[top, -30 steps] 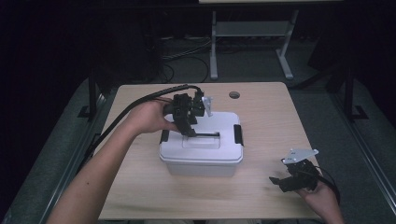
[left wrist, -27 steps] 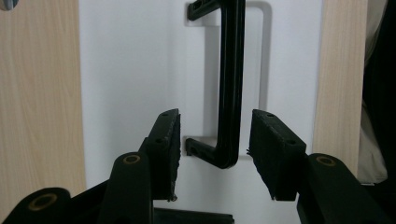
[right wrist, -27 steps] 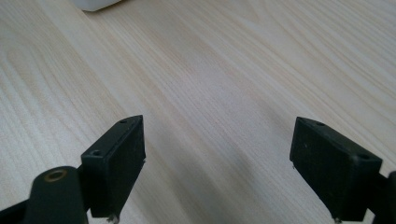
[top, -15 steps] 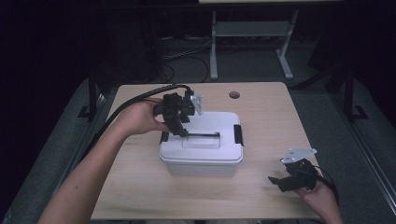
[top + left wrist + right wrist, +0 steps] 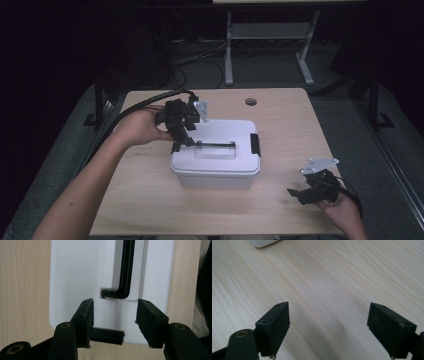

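Note:
A white plastic box (image 5: pixel 225 132) with a lid stands in the middle of the table. A black handle (image 5: pixel 215 145) lies flat in the lid's recess, and a black latch (image 5: pixel 255 144) sits at its right end. My left gripper (image 5: pixel 182 142) hovers over the lid's left end, pointing down. Its jaws have just been opening and the pads press on nothing. In the left gripper view the left gripper (image 5: pixel 113 320) straddles the lid edge, with the handle's corner (image 5: pixel 120 293) ahead and the left latch (image 5: pixel 107 336) low between the jaws. My right gripper (image 5: pixel 297 195) rests open at the front right.
The wooden table (image 5: pixel 290 120) has a round cable hole (image 5: pixel 251 102) at the back. In the right gripper view, bare wood lies between the jaws of the right gripper (image 5: pixel 328 327), and a corner of the box (image 5: pixel 263 242) shows at the top left. Dark floor surrounds the table.
My left gripper has shifted left along the lid toward its left end, with the jaws spreading wider. The right gripper has stayed put.

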Available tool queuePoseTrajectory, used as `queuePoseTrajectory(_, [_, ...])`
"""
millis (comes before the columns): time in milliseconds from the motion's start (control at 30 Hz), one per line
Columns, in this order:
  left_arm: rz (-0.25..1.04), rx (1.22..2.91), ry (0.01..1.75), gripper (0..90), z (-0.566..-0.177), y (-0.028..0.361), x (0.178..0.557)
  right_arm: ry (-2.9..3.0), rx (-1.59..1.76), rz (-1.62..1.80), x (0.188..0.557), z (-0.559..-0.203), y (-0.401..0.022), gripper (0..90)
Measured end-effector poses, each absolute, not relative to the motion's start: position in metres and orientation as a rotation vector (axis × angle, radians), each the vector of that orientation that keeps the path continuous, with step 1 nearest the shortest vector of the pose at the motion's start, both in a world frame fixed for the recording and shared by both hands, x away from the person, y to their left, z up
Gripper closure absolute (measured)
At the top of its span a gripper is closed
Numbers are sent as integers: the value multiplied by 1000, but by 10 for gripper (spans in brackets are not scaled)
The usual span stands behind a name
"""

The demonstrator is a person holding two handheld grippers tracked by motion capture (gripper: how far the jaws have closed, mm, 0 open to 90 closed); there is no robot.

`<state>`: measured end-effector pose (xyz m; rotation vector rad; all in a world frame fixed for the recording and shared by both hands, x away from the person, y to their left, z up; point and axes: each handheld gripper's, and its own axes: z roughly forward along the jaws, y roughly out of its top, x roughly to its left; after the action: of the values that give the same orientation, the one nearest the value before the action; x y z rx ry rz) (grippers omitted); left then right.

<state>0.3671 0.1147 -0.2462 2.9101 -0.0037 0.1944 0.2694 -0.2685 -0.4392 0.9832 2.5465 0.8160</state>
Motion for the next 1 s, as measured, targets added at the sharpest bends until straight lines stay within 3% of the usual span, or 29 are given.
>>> queuePoseTrajectory(1000, [218, 2882, 110, 436, -249, 156, 365, 2543, 990, 800, 269, -440, -271, 177])
